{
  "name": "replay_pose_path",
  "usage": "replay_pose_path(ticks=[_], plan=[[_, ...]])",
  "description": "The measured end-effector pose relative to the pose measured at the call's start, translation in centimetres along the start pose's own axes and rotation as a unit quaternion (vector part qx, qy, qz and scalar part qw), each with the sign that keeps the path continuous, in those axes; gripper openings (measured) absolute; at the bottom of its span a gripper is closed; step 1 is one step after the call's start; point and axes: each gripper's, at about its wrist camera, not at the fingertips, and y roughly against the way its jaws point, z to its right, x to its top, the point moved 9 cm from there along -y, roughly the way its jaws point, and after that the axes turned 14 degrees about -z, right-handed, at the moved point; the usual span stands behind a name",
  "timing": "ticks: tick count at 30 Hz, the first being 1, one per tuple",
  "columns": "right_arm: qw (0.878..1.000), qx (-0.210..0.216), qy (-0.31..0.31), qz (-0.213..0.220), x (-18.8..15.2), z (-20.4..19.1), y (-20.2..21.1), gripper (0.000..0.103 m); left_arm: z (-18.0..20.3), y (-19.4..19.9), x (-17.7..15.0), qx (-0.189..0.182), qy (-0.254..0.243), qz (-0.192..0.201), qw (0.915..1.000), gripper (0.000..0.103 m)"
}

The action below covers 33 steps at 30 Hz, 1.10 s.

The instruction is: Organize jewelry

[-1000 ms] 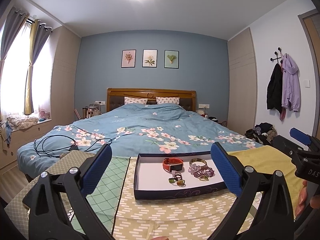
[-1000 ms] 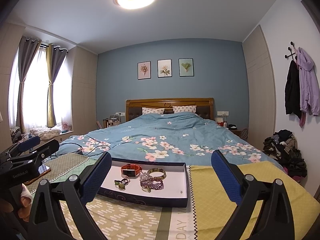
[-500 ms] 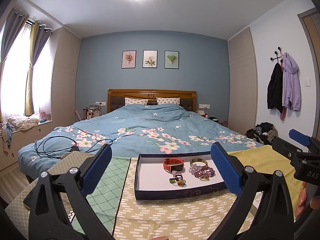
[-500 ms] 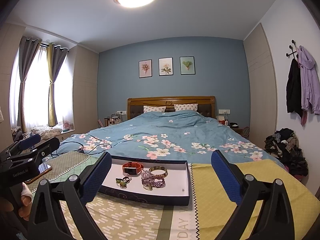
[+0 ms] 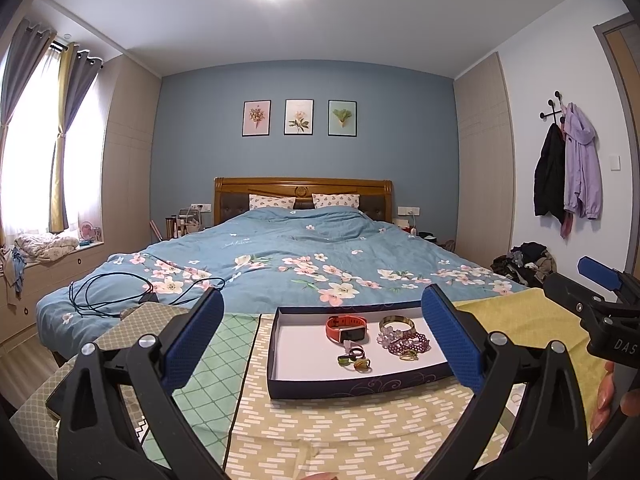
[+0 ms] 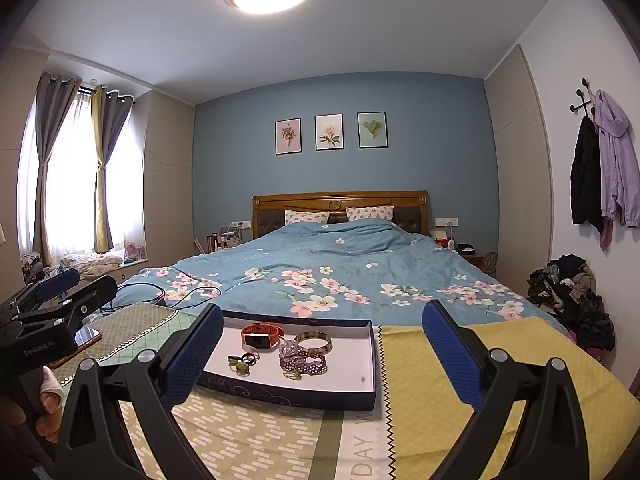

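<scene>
A shallow dark-blue box (image 5: 352, 386) (image 6: 288, 396) with a white floor lies on the patterned cloths at the foot of the bed. Inside it are an orange smart band (image 5: 346, 326) (image 6: 261, 334), a gold bangle (image 5: 397, 323) (image 6: 313, 342), purple beaded bracelets (image 5: 404, 342) (image 6: 304, 362) and a few small rings (image 5: 354, 360) (image 6: 242, 362). My left gripper (image 5: 322, 340) hovers in front of the box, wide open and empty. My right gripper (image 6: 322, 346) is likewise open and empty, just this side of the box.
A yellow cloth (image 6: 460, 380) lies right of the box, a green diamond-pattern cloth (image 5: 208, 364) to its left. A phone (image 6: 86, 338) rests on the left cloth. A black cable (image 5: 116, 294) trails over the blue floral duvet (image 5: 300, 264). Clothes are heaped by the right wall (image 6: 572, 296).
Both wrist views have shifted only slightly; the box sits a little differently in the frames. The jewelry has not moved and both grippers stay open.
</scene>
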Motion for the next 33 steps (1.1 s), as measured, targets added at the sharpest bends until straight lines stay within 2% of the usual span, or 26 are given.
replay_pose_path(ticks=[33], plan=[[1.000, 0.003, 0.002, -0.006, 0.00, -0.16, -0.76, 0.096, 0.02, -0.31, -0.01, -0.001, -0.002, -0.005, 1.0000, 0.097]])
